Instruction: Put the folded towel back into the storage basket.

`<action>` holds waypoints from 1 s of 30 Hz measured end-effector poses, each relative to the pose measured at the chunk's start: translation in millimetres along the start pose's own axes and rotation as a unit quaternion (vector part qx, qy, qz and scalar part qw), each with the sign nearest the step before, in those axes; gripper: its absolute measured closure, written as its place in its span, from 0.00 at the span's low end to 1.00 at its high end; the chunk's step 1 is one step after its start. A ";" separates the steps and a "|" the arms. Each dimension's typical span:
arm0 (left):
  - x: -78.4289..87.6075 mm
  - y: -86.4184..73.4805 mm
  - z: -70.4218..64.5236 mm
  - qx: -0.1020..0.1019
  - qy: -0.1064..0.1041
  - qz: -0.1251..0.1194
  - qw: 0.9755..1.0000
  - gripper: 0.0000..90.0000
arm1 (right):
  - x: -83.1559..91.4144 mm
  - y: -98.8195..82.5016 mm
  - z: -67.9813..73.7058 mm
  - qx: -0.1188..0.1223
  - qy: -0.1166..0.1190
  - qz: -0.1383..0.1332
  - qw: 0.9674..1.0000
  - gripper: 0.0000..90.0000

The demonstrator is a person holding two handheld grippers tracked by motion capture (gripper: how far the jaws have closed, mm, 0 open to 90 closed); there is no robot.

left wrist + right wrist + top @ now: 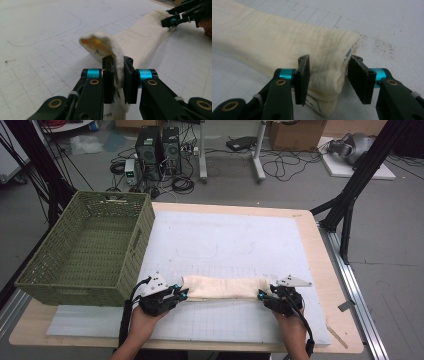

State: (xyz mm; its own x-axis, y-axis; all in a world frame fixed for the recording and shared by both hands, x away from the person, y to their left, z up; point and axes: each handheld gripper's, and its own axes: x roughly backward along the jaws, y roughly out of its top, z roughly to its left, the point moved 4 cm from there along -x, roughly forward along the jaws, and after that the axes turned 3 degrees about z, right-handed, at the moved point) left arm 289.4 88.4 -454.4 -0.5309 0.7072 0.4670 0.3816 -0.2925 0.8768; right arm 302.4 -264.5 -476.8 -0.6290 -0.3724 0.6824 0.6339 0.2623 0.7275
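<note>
Cream cloth is what I am working with, but I start with the big things. The table [320,250] has a white grid mat [240,245] on top, and a green woven basket [85,252] sits on its left side. The basket looks empty inside.

The cloth [223,287] is folded into a long, thin strip. It lies flat on the mat near my edge of the table. Its long side runs from left to right, straight across in front of me. The basket is just beside its left end, a little further back.

Each end of the strip is at one of my tongs. My left gripper [181,293] is at the left end, so this one is nearer to the basket. In the left gripper view its jaws are pressed tight on a fold of the cloth [117,60], which sticks up between them and curls over at the top.

My right gripper [263,295] is at the right end. In the right gripper view its jaws stand apart, one on each side of the cloth's end [329,75]. The left jaw seems to touch the cloth, but there is a gap at the right jaw. So it is not gripping yet.

I think the next move depends on this: the strip lies sideways between my two hands. The right jaws must close first. Then both ends can go up together and swing left toward the basket.
</note>
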 end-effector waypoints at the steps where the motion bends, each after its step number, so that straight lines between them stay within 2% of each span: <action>1: 0.0 0.0 0.1 0.001 0.000 0.000 1.000 0.89 | 0.0 -0.2 0.9 -0.002 -0.006 -0.001 1.000 0.57; 5: 0.3 0.8 -0.3 0.002 0.000 -0.004 1.000 0.89 | 0.3 -0.6 3.0 -0.005 -0.005 -0.001 1.000 0.64; 9: 0.6 0.9 -0.2 0.002 -0.001 -0.004 1.000 0.89 | 1.2 -1.1 1.4 -0.029 0.012 0.000 1.000 0.69; 12: 0.9 1.4 0.0 0.002 -0.001 -0.007 1.000 0.89 | 1.6 -1.7 0.7 -0.036 0.030 -0.002 0.999 0.83; 14: 1.0 1.4 0.1 0.003 0.000 -0.007 1.000 0.89 | 1.3 -1.8 2.2 -0.036 0.033 -0.002 0.999 0.85; 15: 1.1 1.4 0.3 0.003 -0.001 -0.007 1.000 0.89 | 1.3 -1.1 3.9 -0.027 0.032 -0.001 0.999 0.87; 22: 2.2 2.8 0.5 0.003 -0.002 -0.010 1.000 0.89 | 2.6 -1.0 1.5 -0.033 0.044 -0.004 0.998 0.89; 30: 9.1 10.0 -3.0 0.003 -0.010 -0.027 1.000 0.89 | 8.5 3.6 -3.3 -0.007 0.049 -0.034 0.998 0.89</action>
State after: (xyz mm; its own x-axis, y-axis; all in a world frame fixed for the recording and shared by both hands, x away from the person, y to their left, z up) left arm 286.2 90.0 -441.1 -0.5363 0.7339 0.4169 0.3577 -0.2497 0.8998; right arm 300.8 -269.7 -468.6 -0.6247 -0.4747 0.6200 0.5970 0.2215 0.7711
